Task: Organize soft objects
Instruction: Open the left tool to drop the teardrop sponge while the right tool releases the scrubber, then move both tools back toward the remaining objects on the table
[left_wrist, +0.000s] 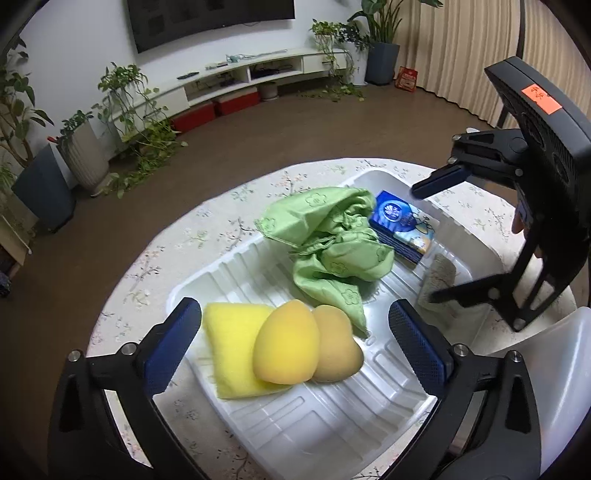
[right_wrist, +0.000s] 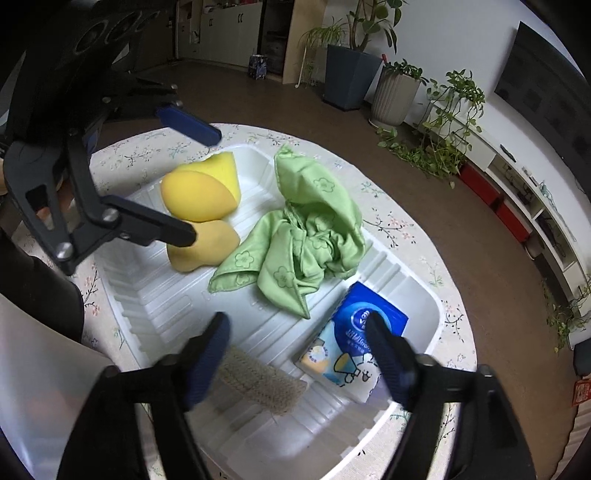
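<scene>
A white plastic tray (left_wrist: 332, 406) (right_wrist: 177, 302) lies on the round table. At one end of it a yellow sponge block (left_wrist: 229, 332) (right_wrist: 221, 166) carries a yellow egg-shaped sponge (left_wrist: 286, 343) (right_wrist: 195, 199), with a tan egg-shaped sponge (left_wrist: 336, 347) (right_wrist: 210, 243) beside it. My left gripper (left_wrist: 295, 321) (right_wrist: 199, 184) hangs open just above these, touching none. A crumpled green cloth (left_wrist: 332, 240) (right_wrist: 306, 229) fills the middle. My right gripper (right_wrist: 297, 325) (left_wrist: 428, 243) is open over a blue tissue pack (right_wrist: 365, 325) (left_wrist: 402, 225) and a beige woven pad (right_wrist: 258, 380) (left_wrist: 439, 273).
A floral tablecloth (left_wrist: 166, 258) (right_wrist: 406, 229) covers the table. A white chair back (left_wrist: 554, 369) (right_wrist: 37, 350) stands at the table's near edge. Brown floor, potted plants (left_wrist: 85, 147) and a low TV cabinet (left_wrist: 240, 74) lie beyond.
</scene>
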